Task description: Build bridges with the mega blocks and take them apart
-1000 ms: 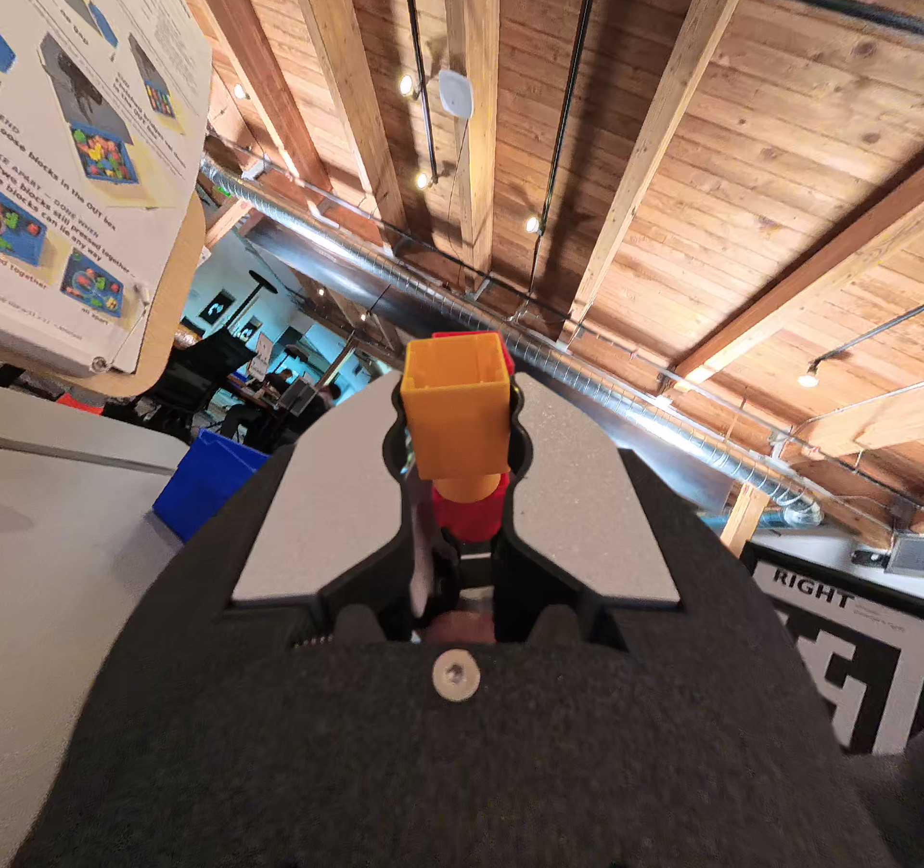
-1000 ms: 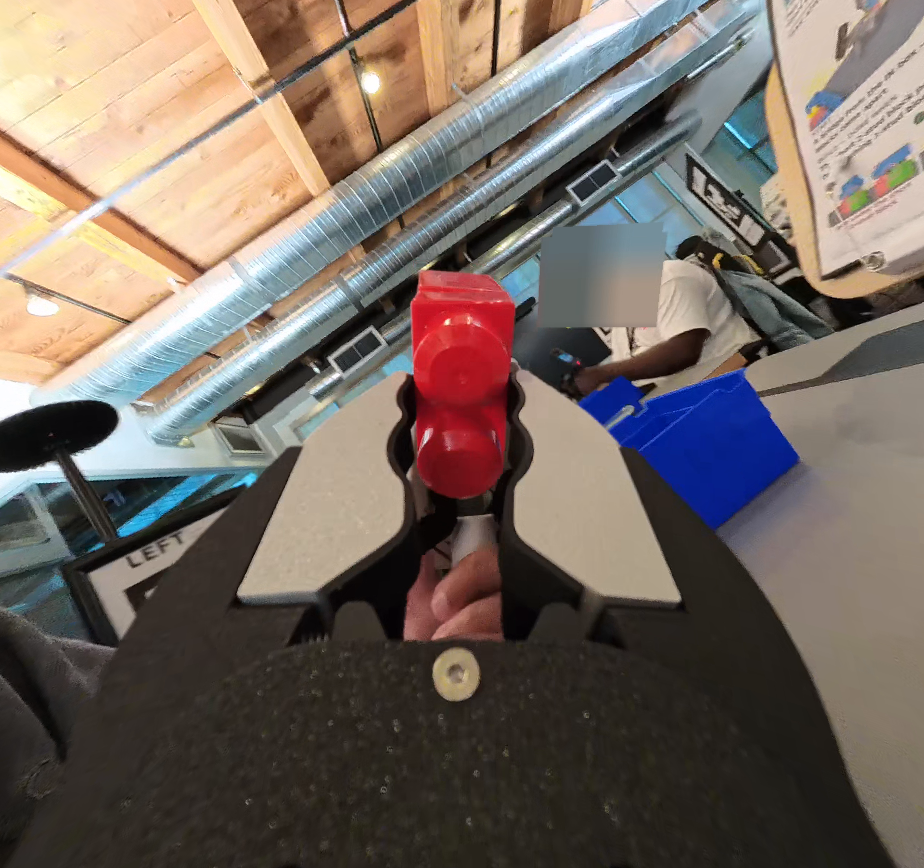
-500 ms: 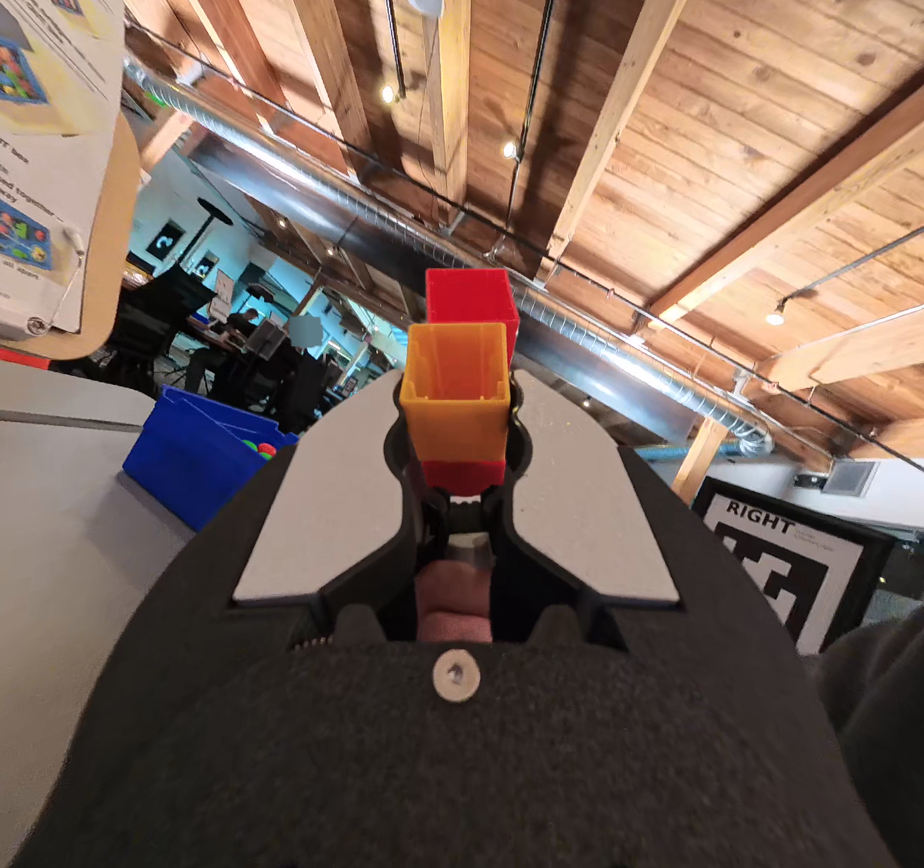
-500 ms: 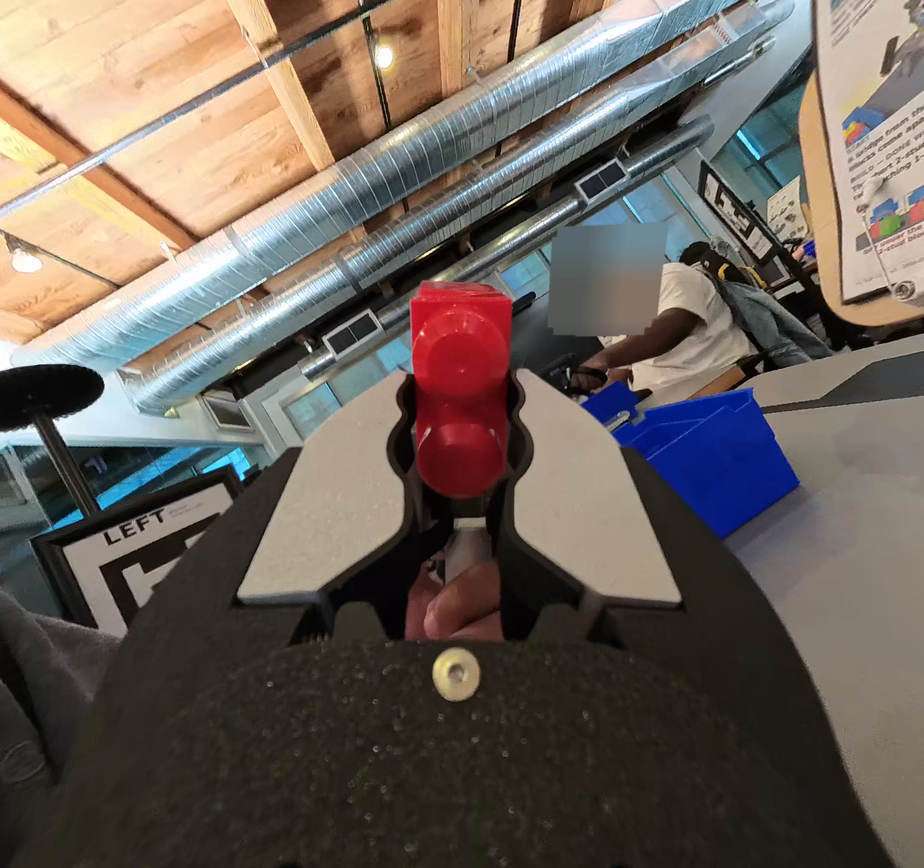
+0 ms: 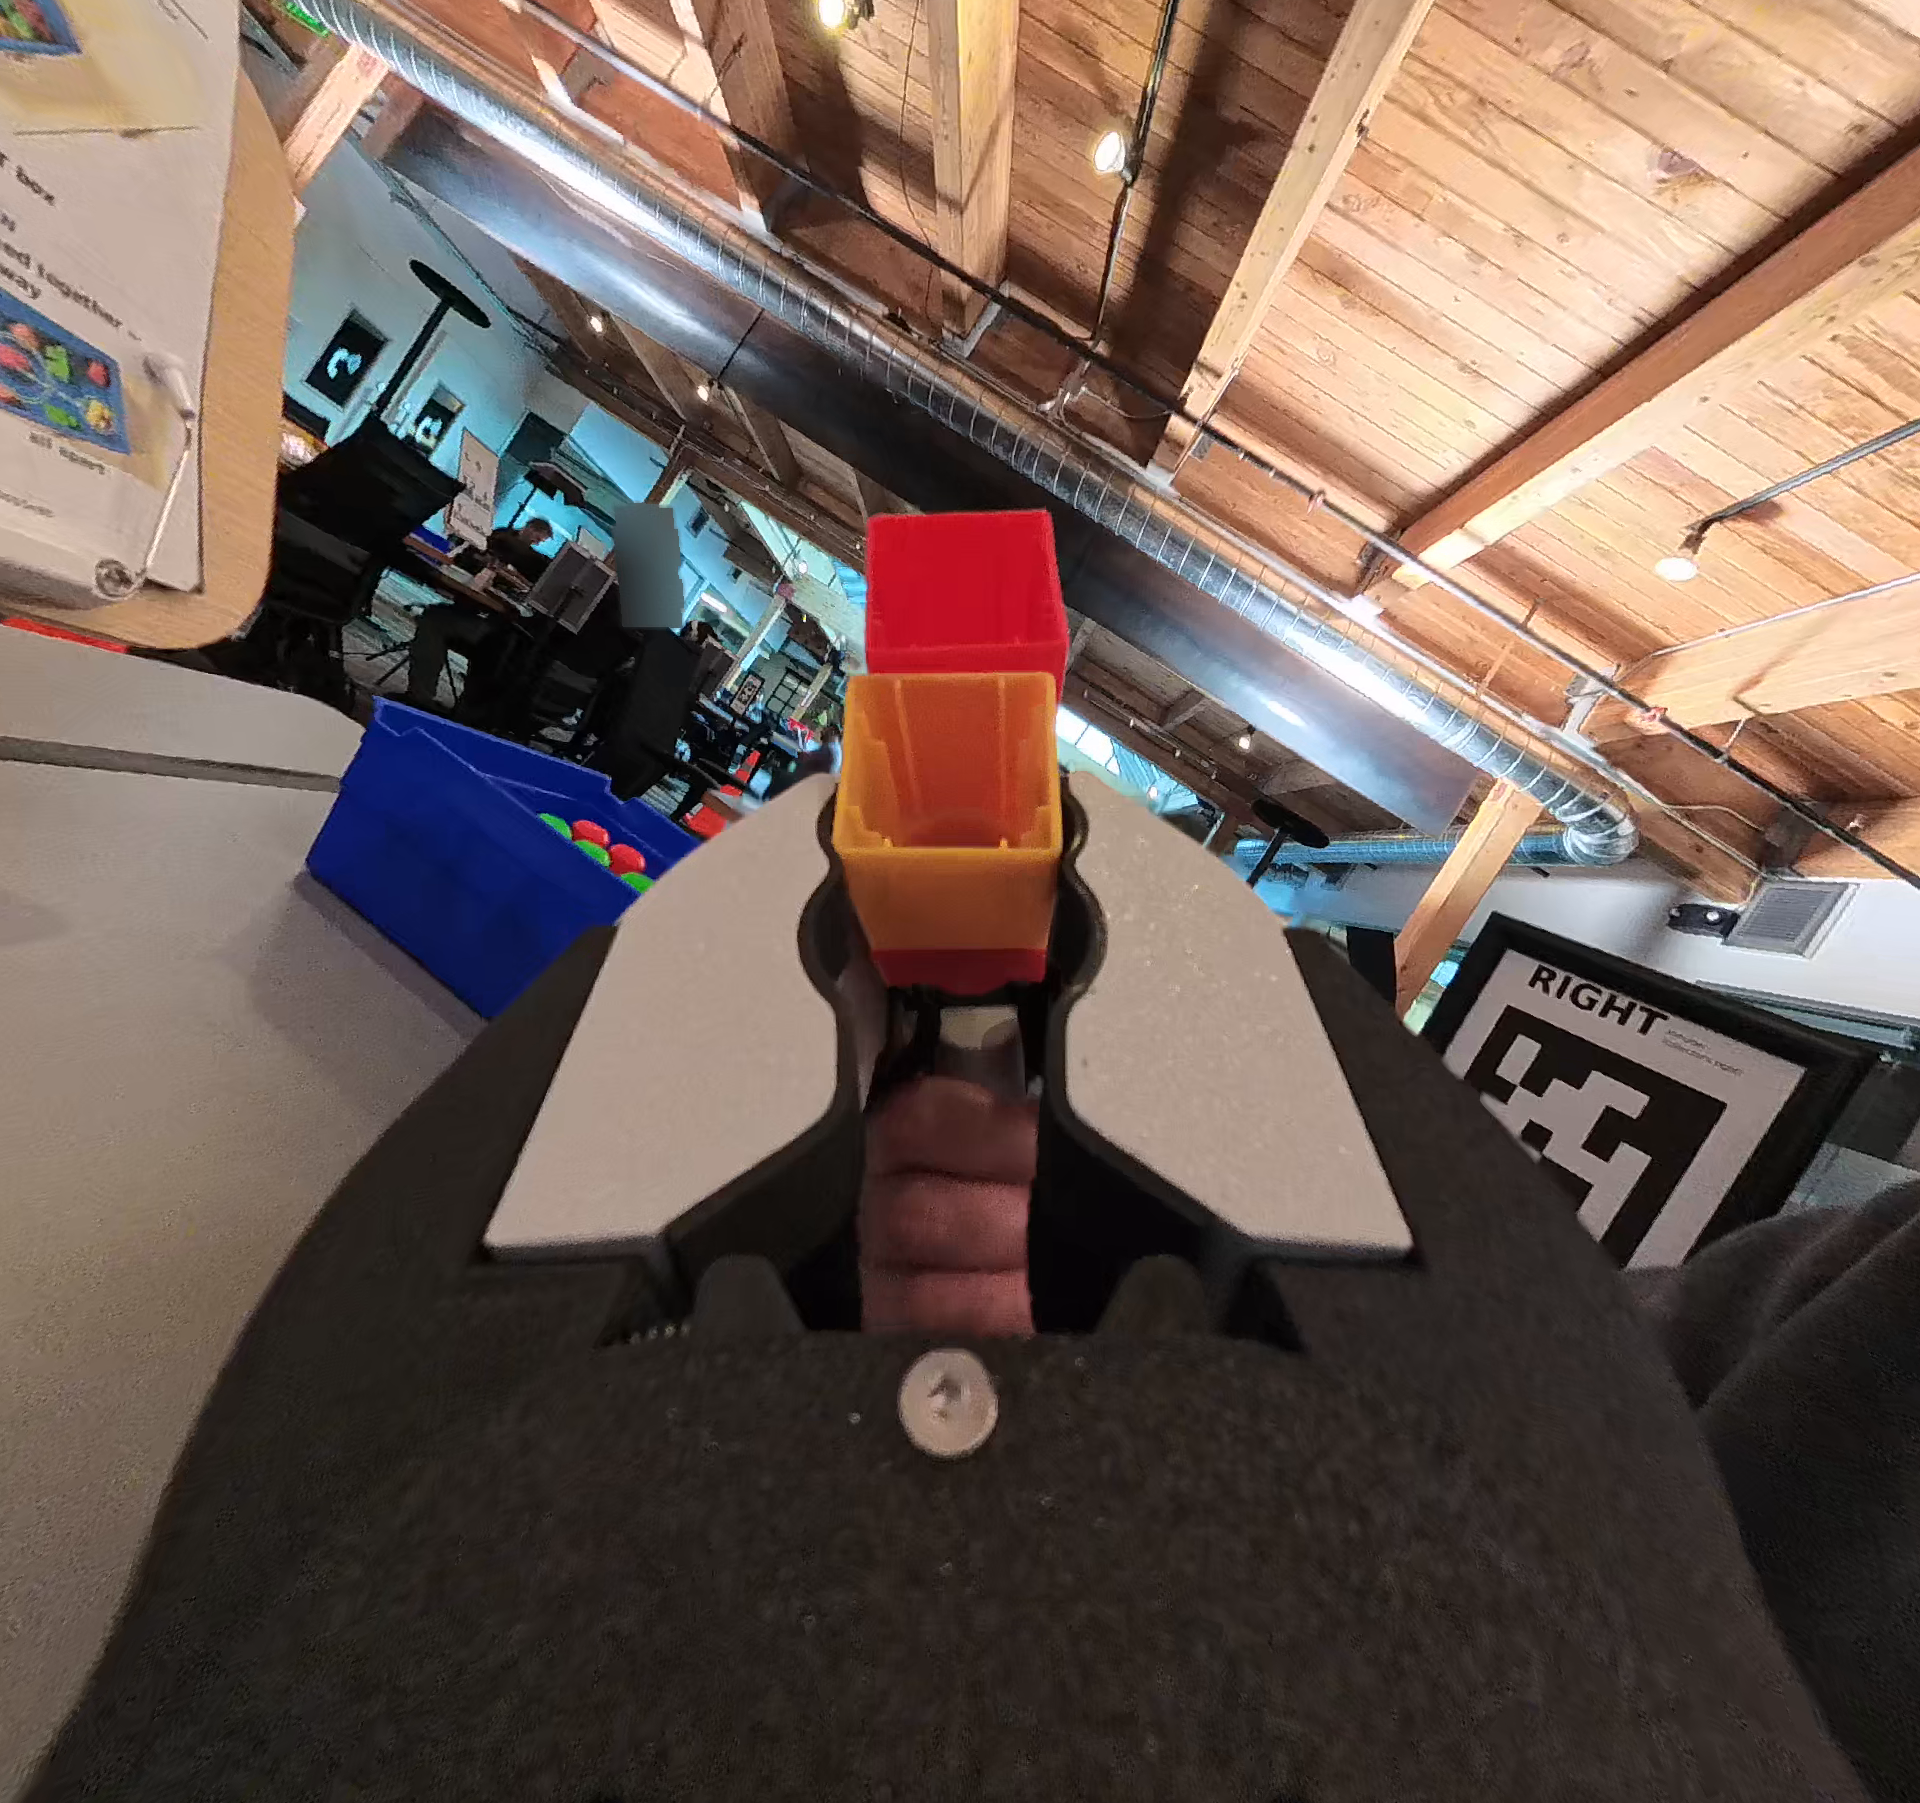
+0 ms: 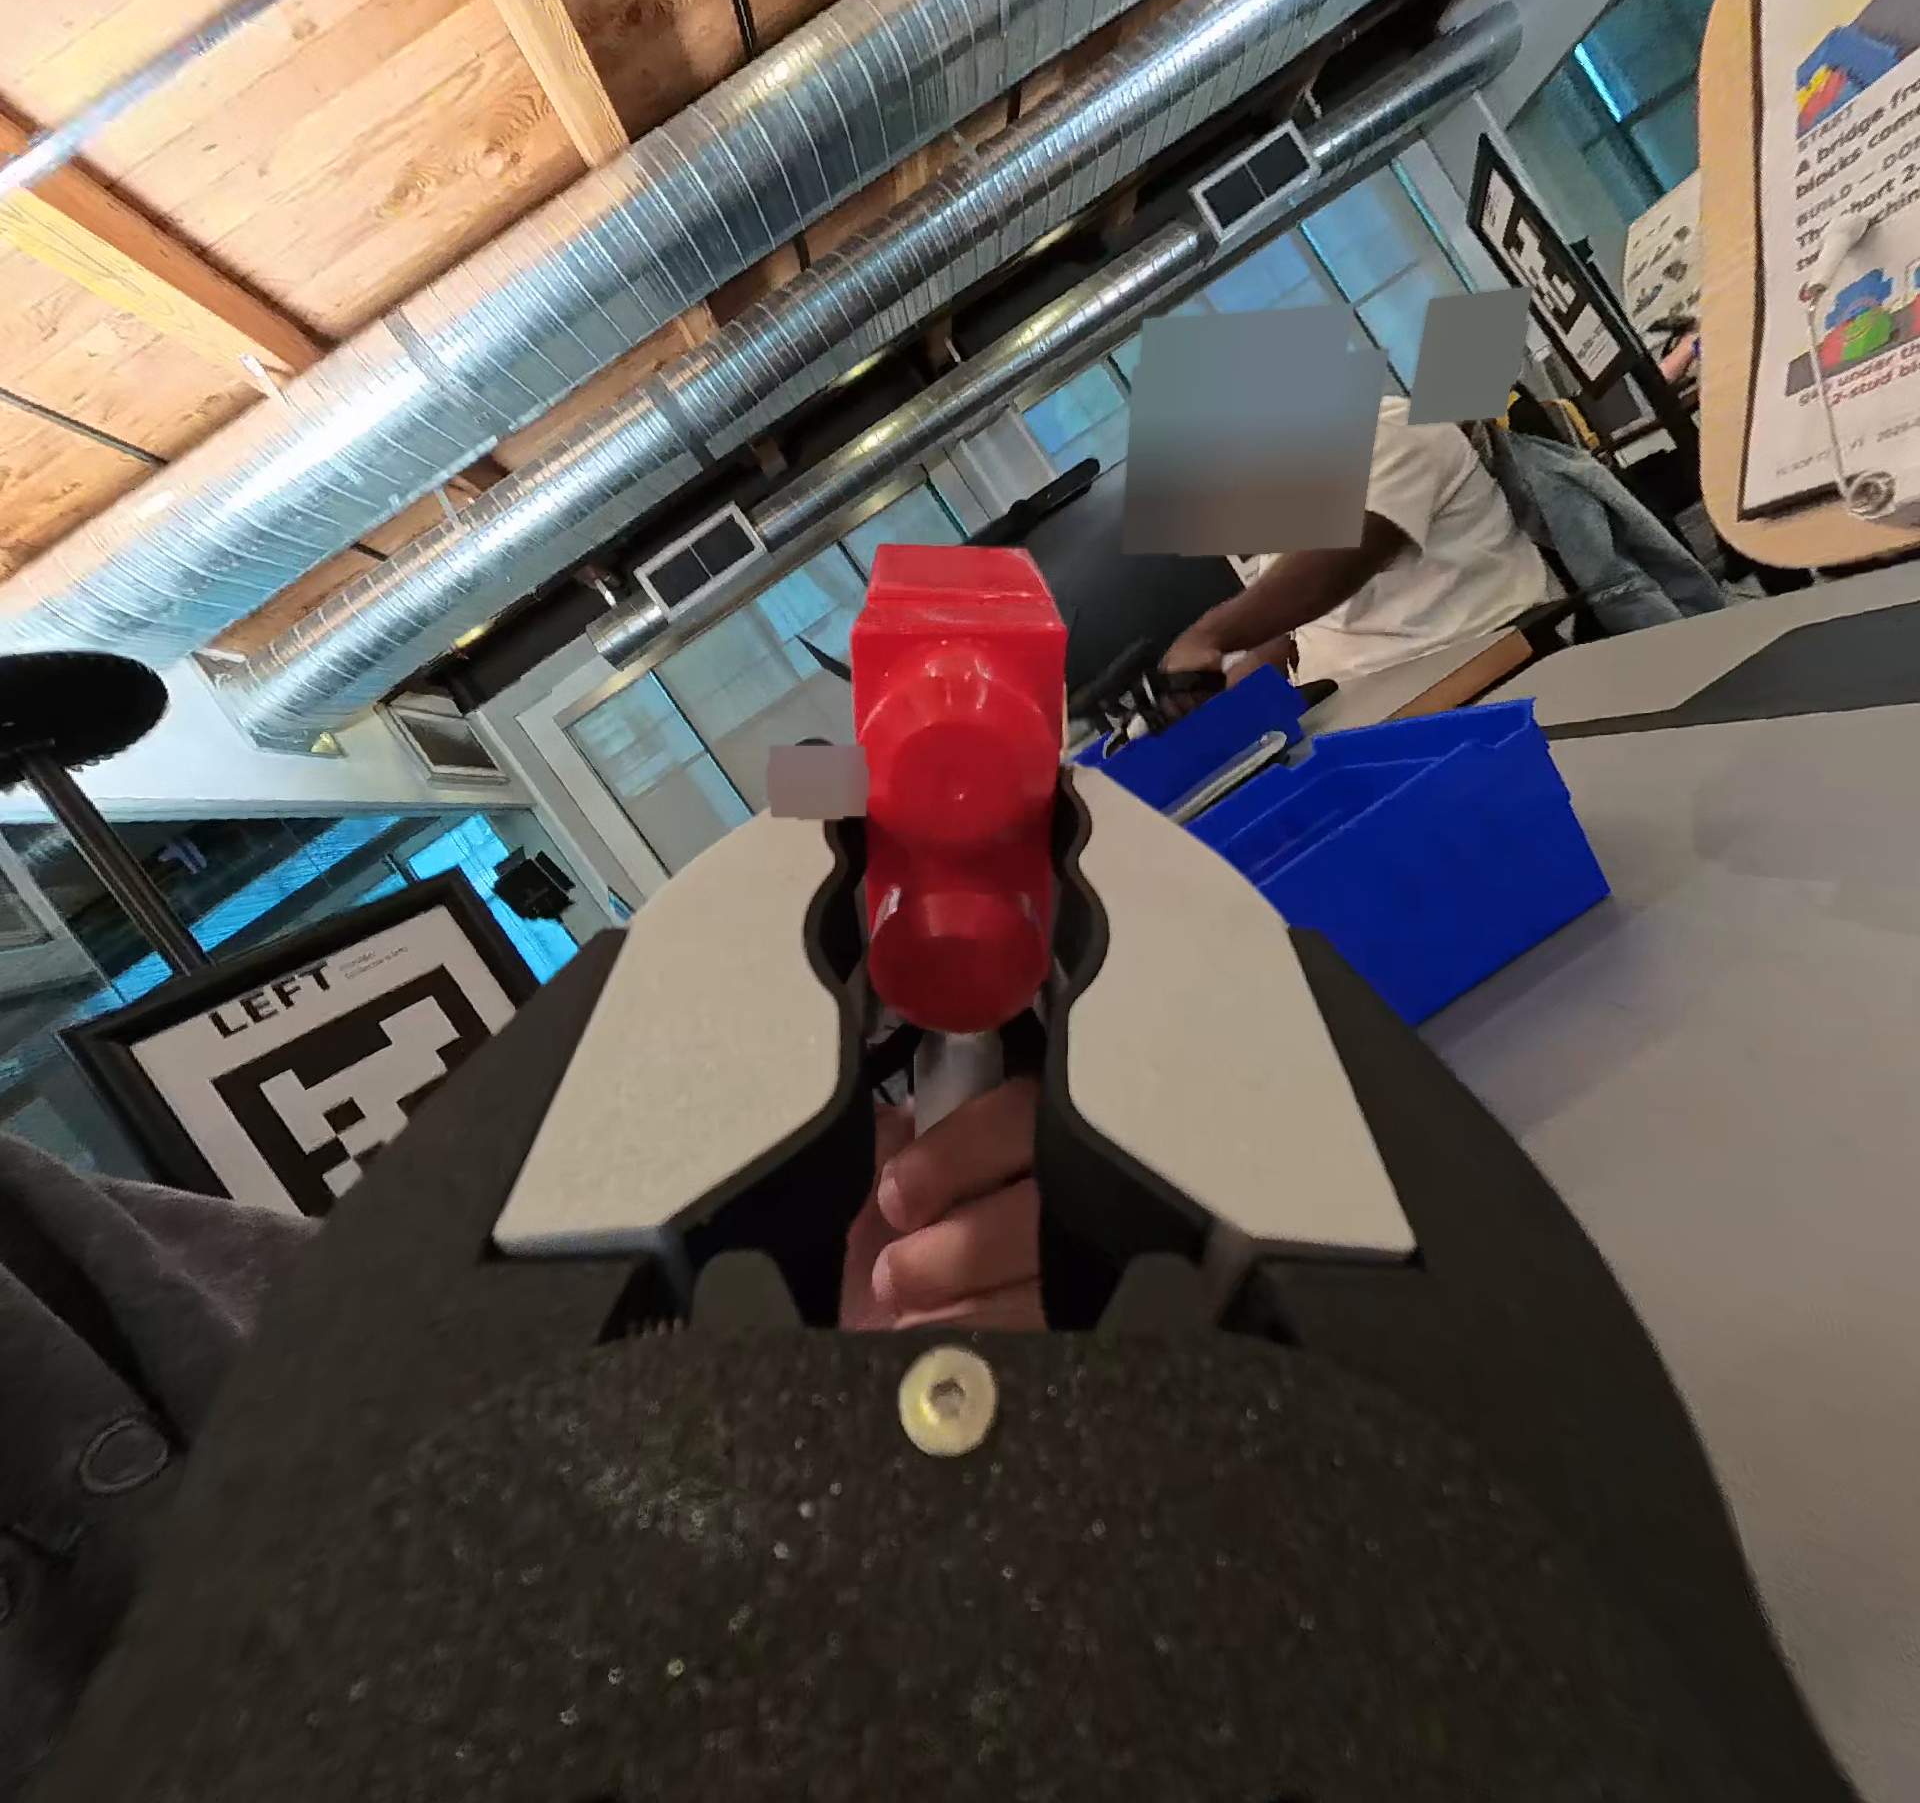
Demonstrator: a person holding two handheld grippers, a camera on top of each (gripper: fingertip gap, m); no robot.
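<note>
1. The left gripper is squeezed shut on an orange block. The block sits between the two grey pads, with its open, hollow side facing the camera.

2. A thin strip of red shows just under the orange block. I think it is part of a red piece stuck to it, but most of it is hidden, so I cannot be sure.

3. Another red block shows just above and behind the orange one in the left wrist view. Its hollow side faces the camera too. I cannot tell if the two are touching or if there is a small gap.

4. The right gripper is squeezed shut on a red block with two round bumps. The bumps point at the camera.

5. Both grippers are tipped up, so the wood ceiling and silver pipes fill the far part of each view. The blocks are up in the air, not on the table.

6. Holding a block in each gripper makes sense for pushing pieces together or pulling them apart. One gripper can hold steady while the other moves. I cannot tell which of the two is going on.

7. A blue bin sits on the grey table at the left of the left wrist view. It has red and green pieces inside. It is likely where loose blocks are kept.

8. In the right wrist view a blue bin sits to the right, and a person in a white shirt sits far behind it.
</note>
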